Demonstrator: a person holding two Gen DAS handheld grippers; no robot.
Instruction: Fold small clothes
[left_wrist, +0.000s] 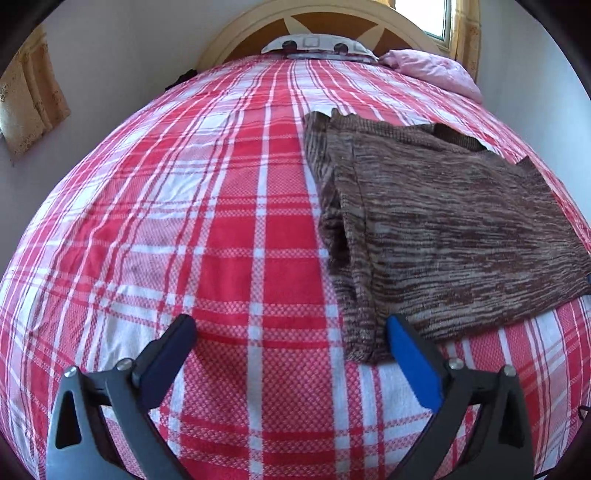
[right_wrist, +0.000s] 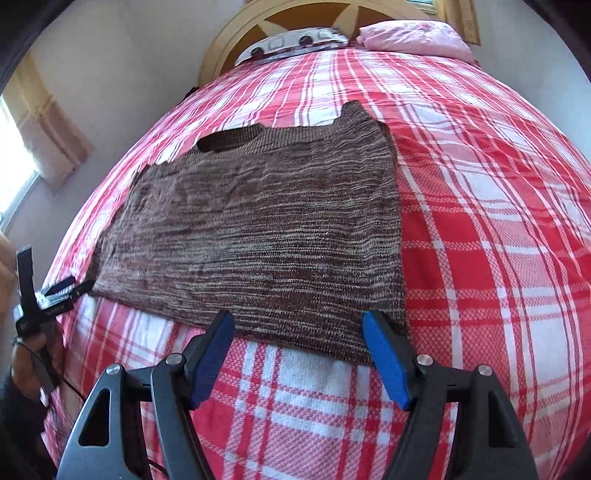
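A brown and cream marled knit sweater (right_wrist: 258, 229) lies flat on the red and white plaid bedspread (left_wrist: 229, 236), its sides folded in, dark ribbed collar toward the headboard. Both the left gripper (left_wrist: 291, 332) and right gripper (right_wrist: 299, 325) hover with jaws spread, empty, near its hem. No readable writing.

One brown knit sweater (right_wrist: 258, 229), two pillows (right_wrist: 413, 38) (right_wrist: 295, 42), one plaid bedspread (left_wrist: 184, 221), two grippers (left_wrist: 291, 332) (right_wrist: 298, 326).

Plenty of daylight from the glaring, blown-out window (right_wrist: 13, 162) behind the yellow patterned curtain (right_wrist: 55, 140). Heavy fisheye bulges the red-and-white checked bedspread (left_wrist: 229, 240); corners go black.
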